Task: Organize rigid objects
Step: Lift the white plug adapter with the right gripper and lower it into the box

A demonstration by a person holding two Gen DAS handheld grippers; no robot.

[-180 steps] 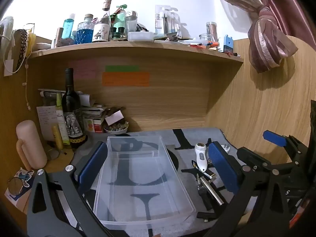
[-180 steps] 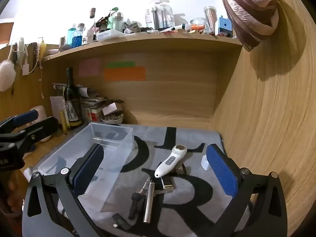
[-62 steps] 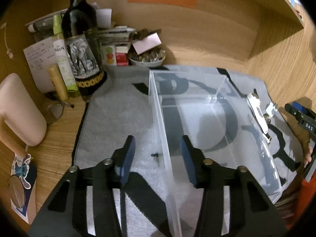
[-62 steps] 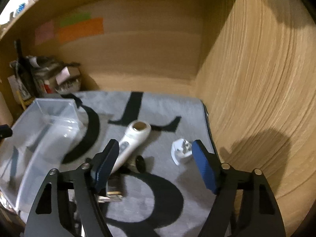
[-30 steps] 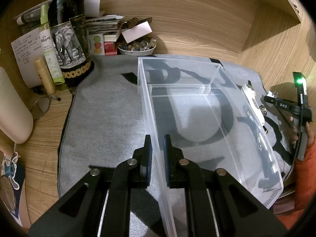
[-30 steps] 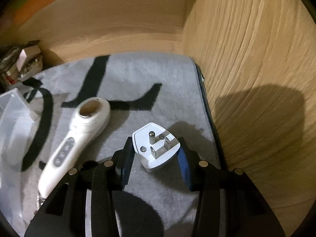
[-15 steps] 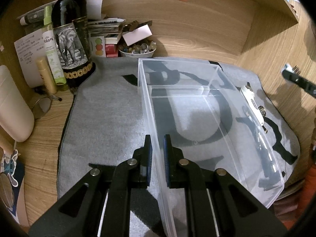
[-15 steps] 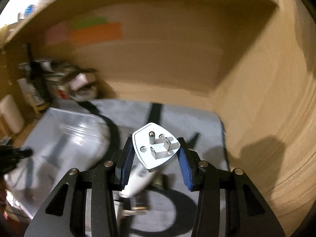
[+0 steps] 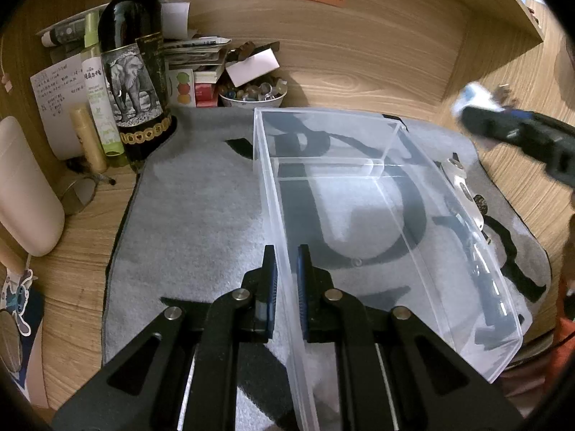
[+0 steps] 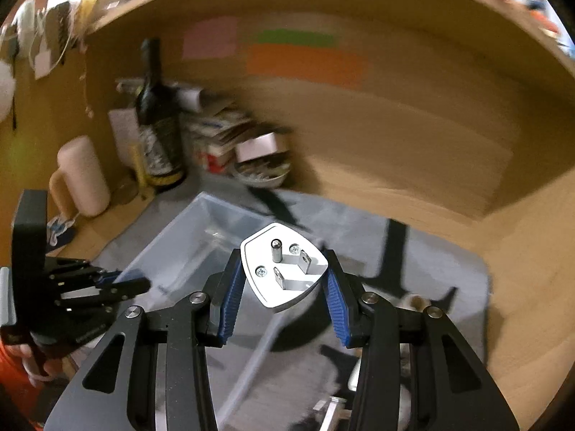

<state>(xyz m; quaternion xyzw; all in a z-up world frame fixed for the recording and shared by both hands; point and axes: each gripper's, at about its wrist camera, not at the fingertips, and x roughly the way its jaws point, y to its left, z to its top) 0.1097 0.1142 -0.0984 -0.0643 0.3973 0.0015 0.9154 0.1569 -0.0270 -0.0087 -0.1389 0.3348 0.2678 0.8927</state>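
A clear plastic bin [image 9: 424, 251] lies on the grey mat [image 9: 197, 215]. My left gripper [image 9: 286, 283] is shut on the bin's near left wall. My right gripper [image 10: 284, 287] is shut on a white plug adapter [image 10: 284, 269] with its metal prongs facing the camera, held in the air over the bin [image 10: 201, 237]. In the left wrist view the right gripper [image 9: 478, 106] shows blurred at the upper right with the adapter [image 9: 474, 97]. A white handheld device [image 9: 463, 190] and dark metal items lie on the mat right of the bin.
A dark wine bottle [image 9: 134, 64], a green tube [image 9: 97, 93], stacked papers and a small bowl of trinkets [image 9: 253, 97] crowd the back left corner. A cream cylinder [image 9: 25, 190] stands at the left. Wooden walls close the back and right.
My right gripper has lifted the adapter off the mat and swung left with it, to above the bin. The left gripper has kept its hold on the bin wall.
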